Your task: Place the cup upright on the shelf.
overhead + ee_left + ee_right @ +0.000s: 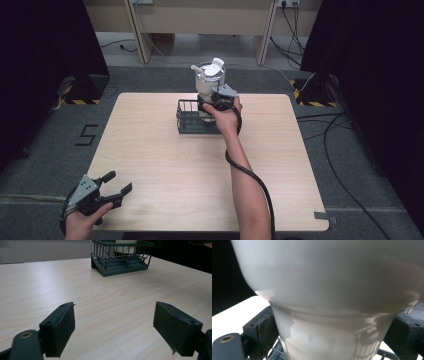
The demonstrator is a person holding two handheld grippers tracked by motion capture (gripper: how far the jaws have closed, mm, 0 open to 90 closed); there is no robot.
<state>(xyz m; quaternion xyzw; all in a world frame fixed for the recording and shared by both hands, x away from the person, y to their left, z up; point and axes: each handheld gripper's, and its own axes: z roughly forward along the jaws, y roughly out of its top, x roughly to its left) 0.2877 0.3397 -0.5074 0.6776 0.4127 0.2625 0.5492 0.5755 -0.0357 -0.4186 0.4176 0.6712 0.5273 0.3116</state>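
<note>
White jug (210,80): we found no brand, label or writing legible on it; it stood upright in the black wire basket (189,116) near the table's (165,165) far edge, about mid-width; the right gripper (220,98) was clamped on its lower body, a jaw pressed to either side; the left gripper (114,186) hovered at the near left corner, jaws spread wide and empty; we noted bare tabletop between it and the basket.

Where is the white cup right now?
In the high view the white cup stands upright over the dark wire basket at the table's far middle, with the right gripper shut on its lower part.
</note>
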